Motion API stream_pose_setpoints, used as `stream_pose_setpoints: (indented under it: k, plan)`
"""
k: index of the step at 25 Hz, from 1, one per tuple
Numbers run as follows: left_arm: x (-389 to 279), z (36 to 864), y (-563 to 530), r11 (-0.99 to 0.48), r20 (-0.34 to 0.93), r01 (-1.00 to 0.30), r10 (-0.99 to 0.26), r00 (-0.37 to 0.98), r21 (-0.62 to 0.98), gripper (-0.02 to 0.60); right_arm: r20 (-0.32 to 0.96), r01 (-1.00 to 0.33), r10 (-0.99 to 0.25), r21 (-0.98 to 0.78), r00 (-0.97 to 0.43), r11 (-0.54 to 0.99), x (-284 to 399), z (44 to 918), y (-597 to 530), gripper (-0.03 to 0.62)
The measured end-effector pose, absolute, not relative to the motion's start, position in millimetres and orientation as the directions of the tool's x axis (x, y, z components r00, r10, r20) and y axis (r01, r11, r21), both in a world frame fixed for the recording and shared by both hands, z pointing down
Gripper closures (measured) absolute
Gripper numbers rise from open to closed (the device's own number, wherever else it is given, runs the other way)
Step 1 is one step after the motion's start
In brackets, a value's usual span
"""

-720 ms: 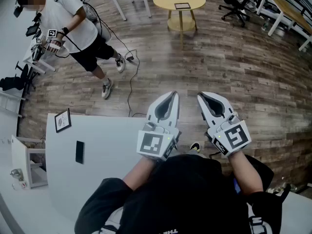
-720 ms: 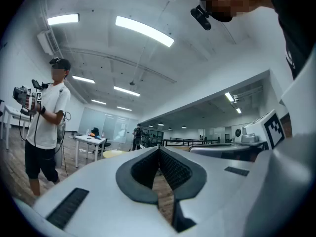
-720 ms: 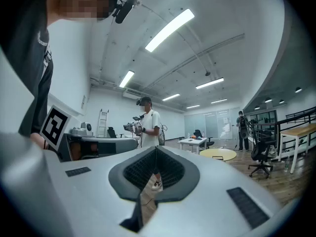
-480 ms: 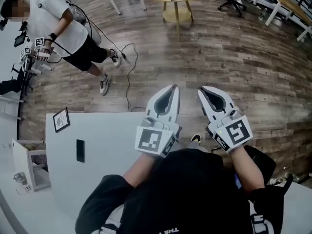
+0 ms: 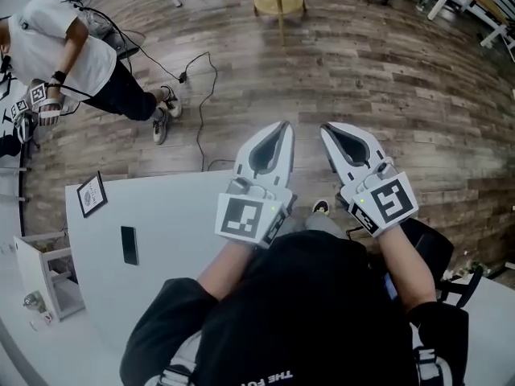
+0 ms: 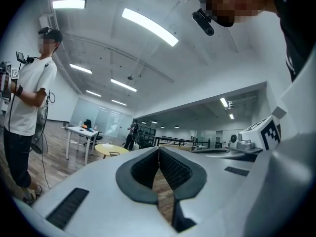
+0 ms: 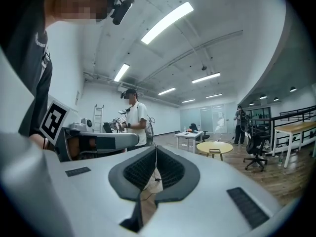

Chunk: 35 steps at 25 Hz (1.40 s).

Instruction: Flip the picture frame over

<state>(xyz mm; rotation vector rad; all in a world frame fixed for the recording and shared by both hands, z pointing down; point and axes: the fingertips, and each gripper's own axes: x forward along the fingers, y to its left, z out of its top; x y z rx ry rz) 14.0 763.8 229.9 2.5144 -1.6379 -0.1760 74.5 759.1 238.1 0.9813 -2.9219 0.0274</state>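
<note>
A small black-edged picture frame (image 5: 91, 194) lies flat at the far left corner of the white table (image 5: 177, 215) in the head view. My left gripper (image 5: 282, 127) and right gripper (image 5: 327, 129) are held level side by side in front of my chest, past the table's far edge and well right of the frame. In the left gripper view the left gripper (image 6: 159, 149) has its jaws closed together with nothing between them. The right gripper (image 7: 156, 149) looks the same in the right gripper view, shut and holding nothing.
A flat black slab (image 5: 129, 244) lies on the table near the frame. A white shelf unit (image 5: 44, 276) stands at the table's left. Another person (image 5: 60, 51) with grippers stands on the wood floor at upper left beside a cable (image 5: 201, 95). A round yellow table (image 7: 214, 146) stands ahead.
The head view has swung: the round table and the other person slid toward the top and left edges. Both grippers stay shut, side by side, slightly higher in the picture.
</note>
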Motion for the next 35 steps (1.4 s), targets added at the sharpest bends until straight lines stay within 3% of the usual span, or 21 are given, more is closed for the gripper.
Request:
stream_pose_setpoints:
  k: [10, 28, 35]
  plan:
    - [17, 232, 737, -0.39, 0.013, -0.906, -0.918, 0.397, 0.163, 0.558, 0.044, -0.592, -0.592, 0.008, -0.805, 0.806, 75, 238, 735, 0.574]
    - [110, 236, 579, -0.409, 0.045, -0.91, -0.91, 0.413, 0.07, 0.558, -0.002, -0.557, -0.559, -0.061, -0.829, 0.828, 158, 250, 568, 0.574]
    - [114, 246, 545, -0.393, 0.074, -0.916, -0.914, 0.399, 0.086, 0.558, 0.005, -0.551, -0.553, -0.087, -0.833, 0.83, 165, 257, 533, 0.574]
